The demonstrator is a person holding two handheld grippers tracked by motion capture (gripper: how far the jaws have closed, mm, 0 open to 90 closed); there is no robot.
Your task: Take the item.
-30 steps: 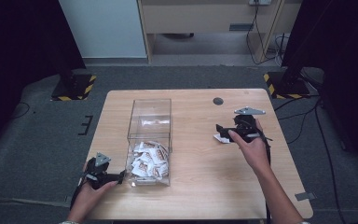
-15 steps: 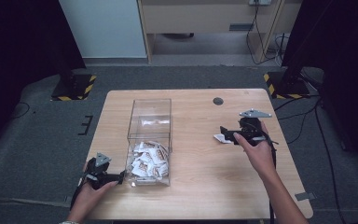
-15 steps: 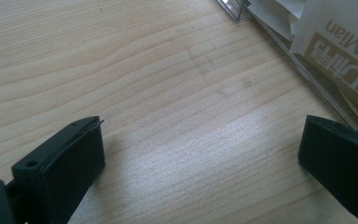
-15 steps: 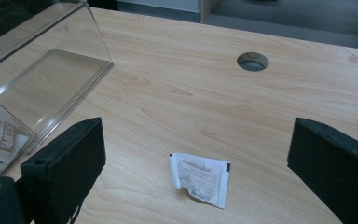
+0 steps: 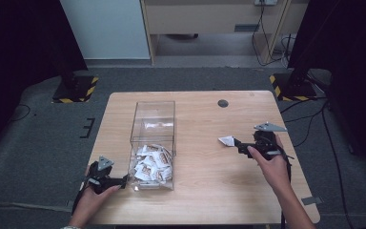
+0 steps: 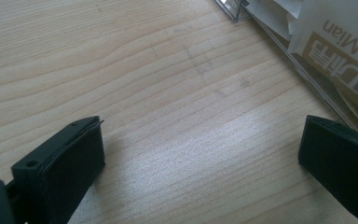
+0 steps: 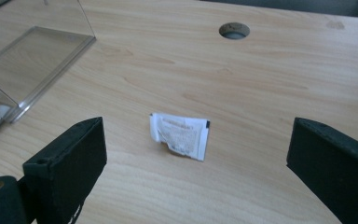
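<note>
A clear plastic box (image 5: pixel 153 123) stands on the wooden table (image 5: pixel 205 191), its near end holding several white-and-brown sachets (image 5: pixel 151 162). One small white sachet (image 5: pixel 227 140) (image 7: pixel 181 135) lies alone on the table, crumpled at one corner. My right gripper (image 5: pixel 238 143) (image 7: pixel 196 163) is open just behind that sachet, jaws wide apart and nothing between them. At the box's near left corner my left gripper (image 5: pixel 122 181) (image 6: pixel 200 163) rests low over bare wood, open and holding nothing. Sachets (image 6: pixel 340 51) press against the box wall at the top right of the left gripper view.
A round cable hole (image 5: pixel 223 103) (image 7: pixel 234 31) sits in the table's far right part. Black stands with yellow-striped bases (image 5: pixel 74 88) (image 5: pixel 293 86) flank the table on the grey floor. Cables (image 5: pixel 314 119) run along the right side.
My right gripper has drawn back to the right and opened, leaving the white sachet lying on the table. The left gripper has stayed still.
</note>
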